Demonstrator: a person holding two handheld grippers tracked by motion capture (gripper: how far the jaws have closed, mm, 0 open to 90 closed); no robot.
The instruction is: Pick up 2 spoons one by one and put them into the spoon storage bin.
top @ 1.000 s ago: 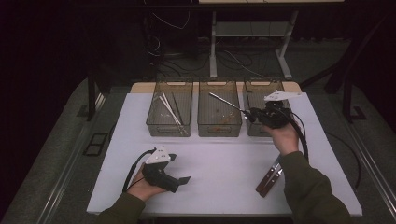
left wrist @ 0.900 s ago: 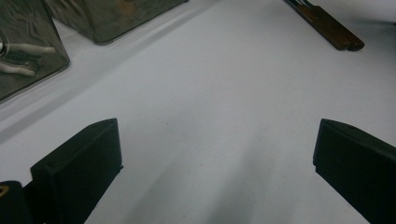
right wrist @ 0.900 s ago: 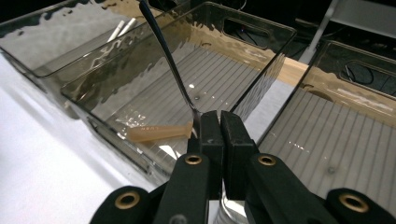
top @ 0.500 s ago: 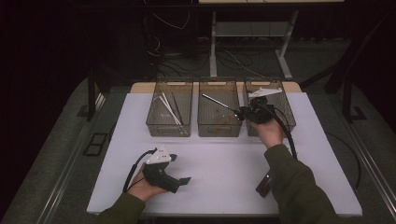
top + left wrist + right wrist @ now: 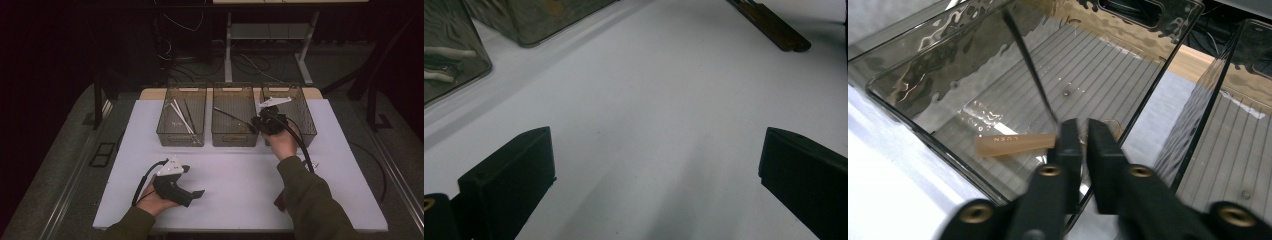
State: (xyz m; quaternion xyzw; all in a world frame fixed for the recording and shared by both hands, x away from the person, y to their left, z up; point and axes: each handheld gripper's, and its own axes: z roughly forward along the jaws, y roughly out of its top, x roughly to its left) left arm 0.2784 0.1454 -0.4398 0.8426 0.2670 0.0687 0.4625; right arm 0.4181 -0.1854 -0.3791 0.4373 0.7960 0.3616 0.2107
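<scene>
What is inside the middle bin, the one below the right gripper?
Inside the middle bin lie a thin dark stick and a tan flat piece. The right gripper covers the near end of each.

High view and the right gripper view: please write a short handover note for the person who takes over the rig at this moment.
Left hand-held gripper: open, low over the white table.
Right hand-held gripper: over the middle bin. Its jaws have just been opening and nothing is between them.
Thin black stick: one end by the jaw tips, the other in the middle bin, beside a tan piece.
Left bin: white and black sticks.
Done: stick apparently released.
Left: probably the dark brown item on the table.
</scene>
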